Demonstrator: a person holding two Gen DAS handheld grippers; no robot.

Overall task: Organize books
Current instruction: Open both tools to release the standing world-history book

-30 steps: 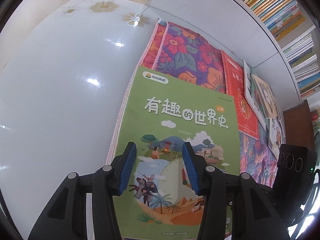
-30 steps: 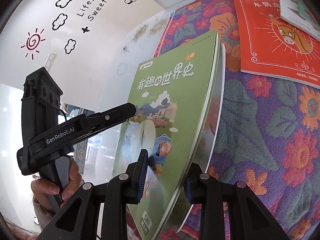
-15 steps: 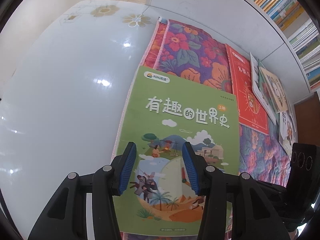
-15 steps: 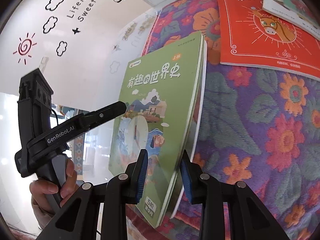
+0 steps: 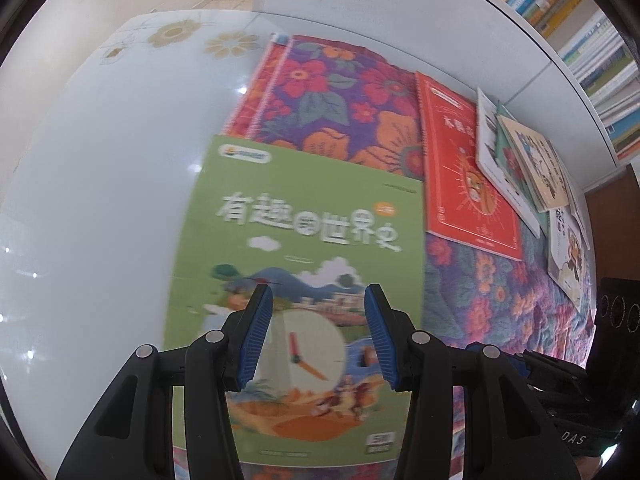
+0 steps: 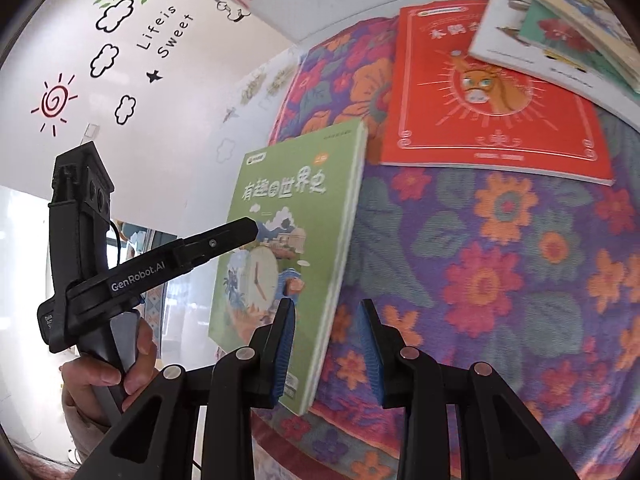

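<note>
Left wrist view, left to right:
- Glossy white table top (image 5: 100, 200) fills 9 o'clock. It carries pale flower prints near 11.
- Green book (image 5: 304, 216) at centre, cover facing the lens. Title reads 有趣的世界史. The small logo at its top left is blurred.
- Left gripper (image 5: 318, 336) at 6 o'clock. The blue pads stand partly apart in front of the cover, with nothing pinched between them.
- Flowered cloth (image 5: 352, 100) behind and to the right of the book.
- Orange book (image 5: 468, 176) flat on the cloth at 2 o'clock. Beside it a fan of overlapping picture books (image 5: 520, 160).
- Crowded bookshelf (image 5: 592, 40) at 1 o'clock; spines unreadable.
- Black housing at 4 o'clock, lettering "DAS".

Right wrist view, left to right:
- Wall sticker (image 6: 164, 32) at 11 o'clock: "Lifeis Sweet", with clouds, a star and a red spiral sun.
- A hand (image 6: 108, 380) at 8 o'clock grips the left tool, marked "GenRobot.AI". Its finger tip lies against the green cover.
- The green book stands tilted on edge over the cloth.
- Right gripper (image 6: 326, 352) at 6 o'clock, jaws partly apart, the book's lower corner between them. The near pad is at the cover. Cloth shows between the book's back and the far pad. Cannot tell whether it is clamped.
- Orange book at 1 o'clock: horse face, 木偶 legible.
</note>
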